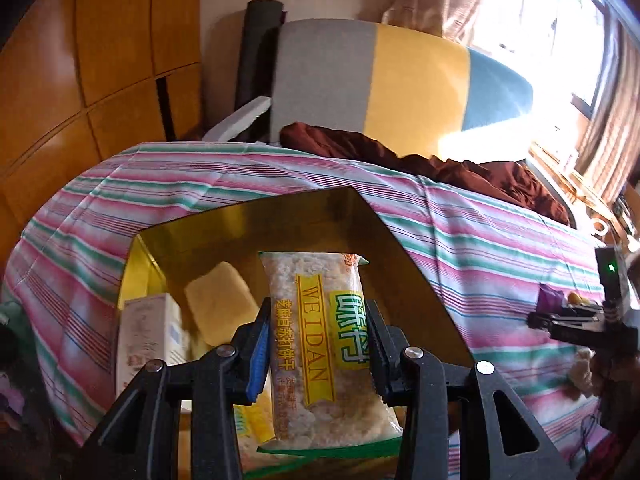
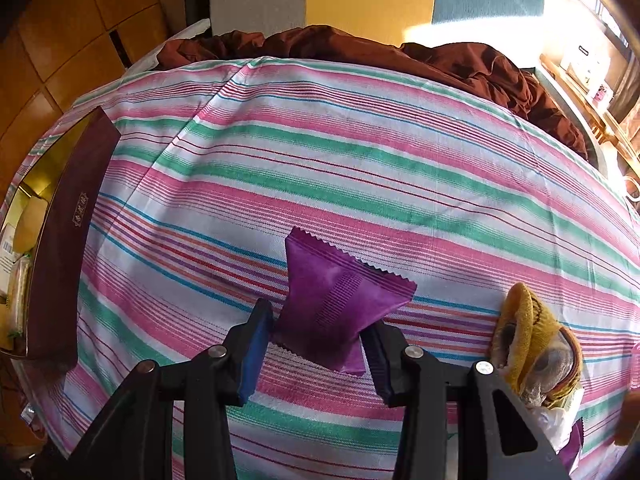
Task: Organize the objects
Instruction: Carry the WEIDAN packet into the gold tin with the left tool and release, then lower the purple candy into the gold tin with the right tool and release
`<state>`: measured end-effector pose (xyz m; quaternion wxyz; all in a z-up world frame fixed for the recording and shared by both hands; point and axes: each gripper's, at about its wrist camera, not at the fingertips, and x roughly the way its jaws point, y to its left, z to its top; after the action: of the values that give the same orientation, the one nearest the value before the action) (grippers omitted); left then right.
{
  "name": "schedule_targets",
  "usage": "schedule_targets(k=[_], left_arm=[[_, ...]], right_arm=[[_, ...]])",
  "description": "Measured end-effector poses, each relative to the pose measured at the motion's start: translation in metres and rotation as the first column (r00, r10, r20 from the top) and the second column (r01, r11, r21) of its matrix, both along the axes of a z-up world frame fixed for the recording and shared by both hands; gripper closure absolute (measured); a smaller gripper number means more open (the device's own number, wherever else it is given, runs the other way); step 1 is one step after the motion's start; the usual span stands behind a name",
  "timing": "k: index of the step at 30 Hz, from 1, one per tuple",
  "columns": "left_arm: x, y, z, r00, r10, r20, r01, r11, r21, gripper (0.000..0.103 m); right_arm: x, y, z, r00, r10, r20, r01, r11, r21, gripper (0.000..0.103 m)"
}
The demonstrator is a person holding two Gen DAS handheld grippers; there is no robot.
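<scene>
With a white carton and a yellow block already lying in the gold-lined box, a cracker packet is clenched above it by the left tool, while a purple sachet, well right of the box on the bed, is gripped by the right tool, and a yellow mitt farther right is left unsorted.

Left tongs and right tongs: black plastic linkage arms, round silver rivets, blue ribbed pads lining the fingers.
</scene>
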<state>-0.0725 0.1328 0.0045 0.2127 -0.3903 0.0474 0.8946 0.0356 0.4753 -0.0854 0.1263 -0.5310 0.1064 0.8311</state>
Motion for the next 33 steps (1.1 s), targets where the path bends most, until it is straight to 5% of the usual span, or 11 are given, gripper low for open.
schedule_targets(k=[8, 11, 13, 28, 33], left_arm=[[-0.079, -0.047, -0.003, 0.983, 0.182, 0.033, -0.180, 0.983, -0.048, 0.060], [-0.097, -0.053, -0.008, 0.975, 0.221, 0.025, -0.219, 0.973, -0.074, 0.041], [-0.097, -0.059, -0.008, 0.968, 0.250, 0.020, -0.248, 0.966, -0.068, 0.041], [-0.006, -0.061, 0.014, 0.982, 0.180, -0.059, -0.179, 0.984, 0.007, 0.035], [0.012, -0.061, 0.016, 0.984, 0.165, -0.063, -0.164, 0.986, 0.020, 0.034]], right_arm=[[0.000, -0.003, 0.000, 1.000, 0.003, -0.001, -0.003, 1.000, 0.023, 0.059], [-0.001, -0.003, -0.001, 1.000, 0.003, -0.003, -0.003, 1.000, 0.026, 0.059], [-0.001, -0.003, 0.000, 1.000, 0.004, -0.003, -0.004, 1.000, 0.031, 0.059], [-0.002, -0.011, 0.004, 1.000, -0.025, 0.009, 0.024, 0.999, 0.033, 0.059], [0.001, -0.028, 0.030, 0.997, -0.020, -0.077, 0.018, 1.000, -0.023, 0.060]])
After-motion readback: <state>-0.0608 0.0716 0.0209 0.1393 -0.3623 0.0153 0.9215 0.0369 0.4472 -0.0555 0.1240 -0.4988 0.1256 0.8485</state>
